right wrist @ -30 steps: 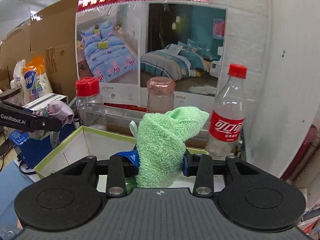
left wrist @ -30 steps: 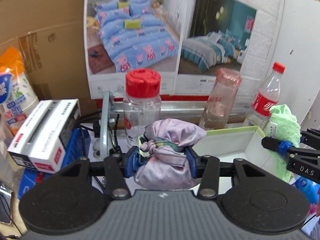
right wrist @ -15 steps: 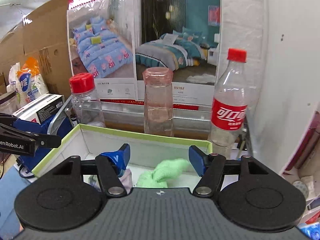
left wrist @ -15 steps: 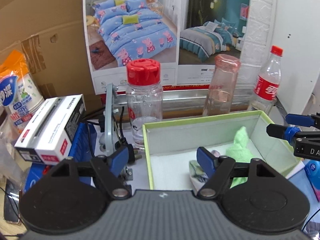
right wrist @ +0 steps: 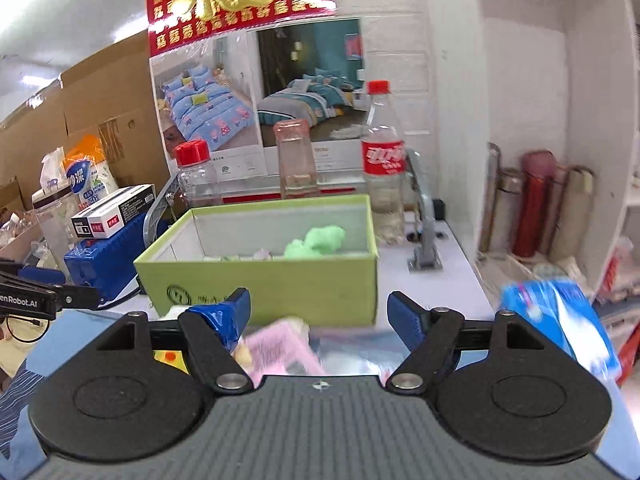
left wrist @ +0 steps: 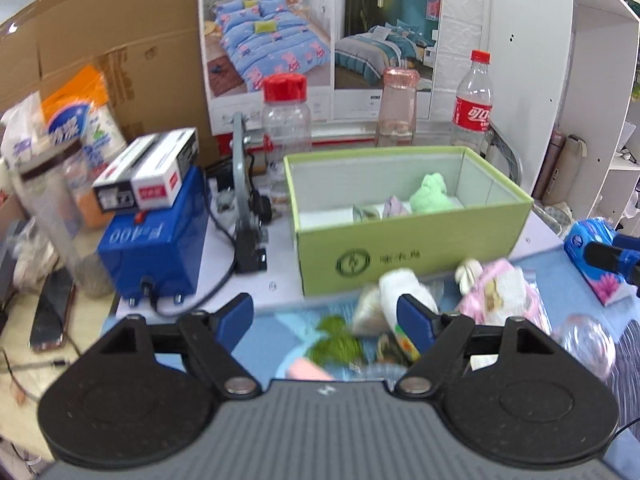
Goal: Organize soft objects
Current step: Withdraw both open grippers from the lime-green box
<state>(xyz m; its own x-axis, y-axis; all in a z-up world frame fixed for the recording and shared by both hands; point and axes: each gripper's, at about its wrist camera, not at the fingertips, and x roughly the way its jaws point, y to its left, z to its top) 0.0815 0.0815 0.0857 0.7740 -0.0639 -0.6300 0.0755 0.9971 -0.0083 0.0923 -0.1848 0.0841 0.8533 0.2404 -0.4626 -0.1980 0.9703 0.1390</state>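
The left gripper (left wrist: 325,314) hangs over the pile of soft things in front of the green box (left wrist: 416,240), its jaws just opened wide with nothing pinched between them; the lilac bundle (left wrist: 395,206) and green towel (left wrist: 430,194) already lie inside the box. To its right, the right gripper (right wrist: 319,307) has likewise just spread its jaws and is empty above a pink cloth (right wrist: 280,346). Both look between deliveries, and the next move calls for lowering each onto a fresh piece and closing.

Left hand-held gripper (left wrist: 325,316) just opened, empty; right hand-held gripper (right wrist: 319,312) likewise.
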